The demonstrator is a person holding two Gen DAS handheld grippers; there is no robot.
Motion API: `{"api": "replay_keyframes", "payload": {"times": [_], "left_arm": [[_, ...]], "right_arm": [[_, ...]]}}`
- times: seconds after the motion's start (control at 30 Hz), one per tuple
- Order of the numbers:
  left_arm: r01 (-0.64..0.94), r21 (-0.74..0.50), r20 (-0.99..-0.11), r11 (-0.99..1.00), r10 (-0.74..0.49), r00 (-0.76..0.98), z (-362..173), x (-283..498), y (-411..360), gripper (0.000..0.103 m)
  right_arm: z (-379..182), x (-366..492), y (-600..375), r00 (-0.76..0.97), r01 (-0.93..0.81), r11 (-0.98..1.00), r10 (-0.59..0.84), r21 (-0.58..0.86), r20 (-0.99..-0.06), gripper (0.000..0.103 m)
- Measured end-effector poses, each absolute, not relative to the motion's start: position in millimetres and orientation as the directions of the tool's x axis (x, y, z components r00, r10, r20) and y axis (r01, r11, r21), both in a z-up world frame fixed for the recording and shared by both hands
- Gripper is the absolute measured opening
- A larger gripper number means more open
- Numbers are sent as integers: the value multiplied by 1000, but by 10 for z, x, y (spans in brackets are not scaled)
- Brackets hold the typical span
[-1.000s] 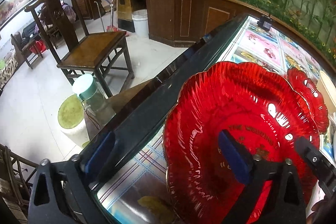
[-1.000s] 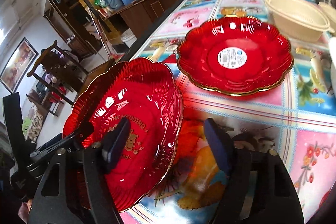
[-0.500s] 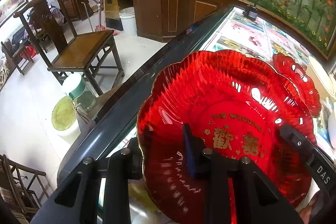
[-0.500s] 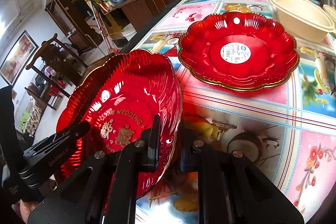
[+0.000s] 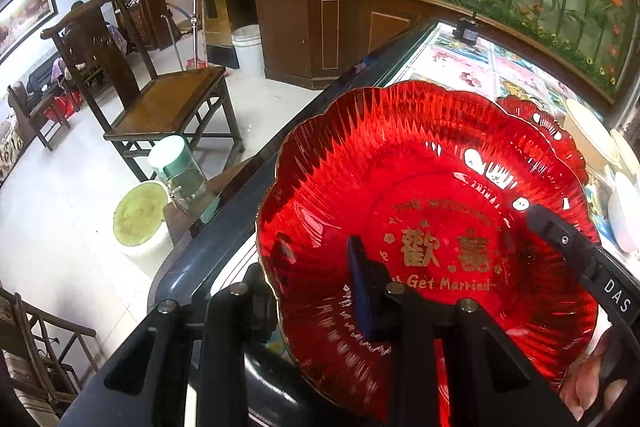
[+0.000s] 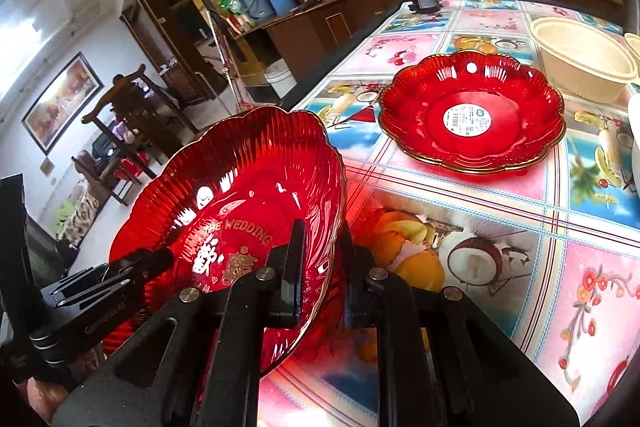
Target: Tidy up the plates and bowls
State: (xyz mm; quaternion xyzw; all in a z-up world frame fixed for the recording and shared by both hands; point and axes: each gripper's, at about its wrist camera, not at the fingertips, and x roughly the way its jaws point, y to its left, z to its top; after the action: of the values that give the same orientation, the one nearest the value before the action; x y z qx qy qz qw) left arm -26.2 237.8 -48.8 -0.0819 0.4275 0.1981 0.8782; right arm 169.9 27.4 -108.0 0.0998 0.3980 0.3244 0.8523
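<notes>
The long table (image 6: 500,211), under its fruit-and-flower printed cover, carries the dishes to be sorted, and it runs close beside a cabinet and a wooden chair (image 5: 160,95) that play no part here. At its far end sit the cream bowls (image 6: 580,61), grouped together, which suggests the sorting goes kind with kind. Nearer lies a second red plate (image 6: 472,115), flat on the cover with a white sticker at its centre, likely the base on which its match belongs. The wedding plate (image 6: 240,195), red with gold lettering, is tilted up off the table near the edge, held on two opposite sides so the wide, shallow dish does not swing or slip. The left gripper (image 5: 316,291) pinches one rim, one finger inside the dish and one beneath; its jaws have just closed there. The right gripper (image 6: 320,267) likewise clamps the rim nearest the table's middle, having just closed.
</notes>
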Motion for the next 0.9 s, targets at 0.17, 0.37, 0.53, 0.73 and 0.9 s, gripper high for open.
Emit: {"api": "replay_keyframes", "payload": {"times": [0.17, 0.37, 0.53, 0.73, 0.9], "left_arm": [[-424, 31, -788, 905, 283, 547, -489, -364, 2388, 29], [-407, 32, -812, 913, 262, 522, -628, -301, 2331, 29], [-387, 69, -810, 919, 278, 516, -760, -167, 2219, 32], [-397, 83, -785, 914, 305, 539, -646, -396, 2252, 55], [-411, 168, -712, 896, 399, 578, -424, -733, 2266, 76]], "right_arm": [[-1197, 1566, 337, 410, -482, 782, 600, 395, -687, 15], [-1207, 1486, 304, 420, -479, 805, 560, 349, -714, 15], [-1275, 1655, 137, 359, -431, 793, 589, 431, -724, 22], [-1115, 1669, -149, 398, -466, 746, 657, 476, -640, 24], [-1010, 1701, -568, 469, -437, 728, 686, 528, -556, 39]]}}
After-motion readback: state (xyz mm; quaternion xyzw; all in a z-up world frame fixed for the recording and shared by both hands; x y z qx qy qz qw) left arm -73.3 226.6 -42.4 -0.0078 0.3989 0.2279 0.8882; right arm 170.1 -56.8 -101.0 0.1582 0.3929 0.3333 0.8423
